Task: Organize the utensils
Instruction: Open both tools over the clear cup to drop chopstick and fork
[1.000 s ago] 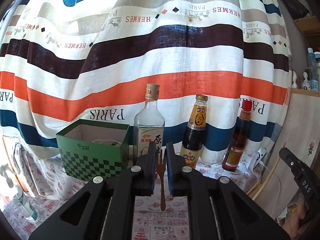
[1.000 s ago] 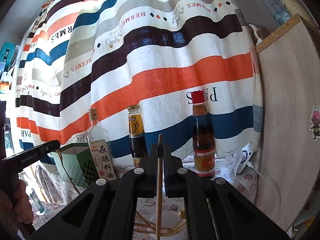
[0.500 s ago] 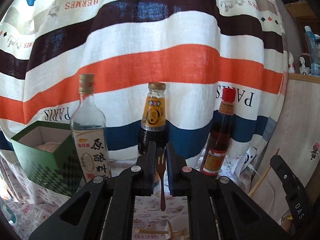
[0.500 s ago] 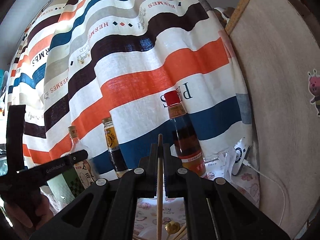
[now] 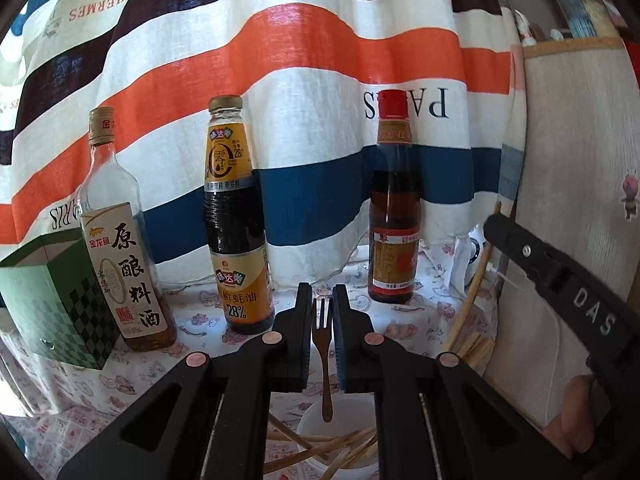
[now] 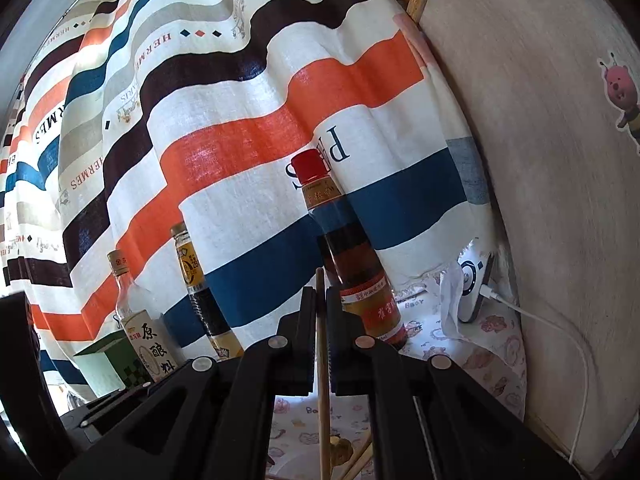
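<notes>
- Your left hand-held gripper [image 5: 323, 312] is nearly closed, its pads clamped on a small wooden fork [image 5: 324, 344]; the tines point up between the pads and the handle hangs down below them.
- Only the left view shows the white bowl [image 5: 360, 412] right under that fork handle, with loose chopsticks [image 5: 320, 448] lying crossed in it.
- Your right hand-held gripper [image 6: 320, 300] is closed on a single wooden stick [image 6: 322, 360], which stands upright; its tip rises just above the jaws and its shaft runs down out of frame.
- Below the right jaws you see only a sliver of a white dish and a few stick ends; what else lies there you cannot tell.
- The left view catches your other gripper from outside at the right edge, with part of your hand [image 5: 576, 412] on it and its stick beside the wall board.
- Farther off, on the patterned tabletop [image 5: 400, 312], three bottles stand upright in a row: a clear bottle [image 5: 120, 240], a dark bottle [image 5: 236, 220] and a red-capped bottle [image 5: 394, 200].
- A green box [image 5: 52, 300] stands just left of the clear bottle, plain in the left view and mostly hidden in the right.
- Only the right view shows a small white device [image 6: 474, 288] with a cable [image 6: 560, 332], leaning against the wall board.
- A striped curtain [image 5: 300, 60] hangs behind everything.
</notes>
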Motion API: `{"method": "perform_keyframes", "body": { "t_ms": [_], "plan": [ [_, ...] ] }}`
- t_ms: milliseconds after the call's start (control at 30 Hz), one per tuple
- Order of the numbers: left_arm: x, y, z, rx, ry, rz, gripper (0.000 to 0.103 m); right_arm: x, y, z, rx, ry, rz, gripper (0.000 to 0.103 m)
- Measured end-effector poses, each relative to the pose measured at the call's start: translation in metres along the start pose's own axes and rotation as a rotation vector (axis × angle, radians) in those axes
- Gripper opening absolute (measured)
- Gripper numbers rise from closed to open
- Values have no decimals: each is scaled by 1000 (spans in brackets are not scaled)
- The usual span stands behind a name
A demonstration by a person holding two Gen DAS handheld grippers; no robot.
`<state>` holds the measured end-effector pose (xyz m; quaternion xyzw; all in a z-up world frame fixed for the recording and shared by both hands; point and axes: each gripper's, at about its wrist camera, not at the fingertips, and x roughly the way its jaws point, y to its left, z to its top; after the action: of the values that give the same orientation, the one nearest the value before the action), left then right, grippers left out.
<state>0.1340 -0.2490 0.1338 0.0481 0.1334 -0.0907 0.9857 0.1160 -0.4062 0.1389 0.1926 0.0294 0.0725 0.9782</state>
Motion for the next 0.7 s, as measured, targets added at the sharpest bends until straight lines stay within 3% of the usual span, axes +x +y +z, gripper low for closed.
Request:
{"method": "perform_keyframes", "body": {
  "t_ms": [67, 167, 333, 500, 633, 700],
  "plan": [
    [5, -6, -11, 37, 2, 33, 9, 11, 1, 2, -13, 88, -7, 6],
    [7, 0, -23, -1, 23, -3, 9, 18, -5, 2, 2, 147, 6, 6],
    [6, 15, -32, -61, 27, -20, 9, 33, -33, 0, 145, 252, 77, 6],
    [11, 21, -43, -71, 48, -18, 9, 43, -38, -5, 159, 307, 89, 6],
    [2, 29, -42, -114, 9, -53, 9, 46, -34, -8, 156, 334, 118, 6],
    [-2, 32, -38, -117, -4, -49, 14, 47, -30, -9, 152, 345, 130, 11]
  ]
}}
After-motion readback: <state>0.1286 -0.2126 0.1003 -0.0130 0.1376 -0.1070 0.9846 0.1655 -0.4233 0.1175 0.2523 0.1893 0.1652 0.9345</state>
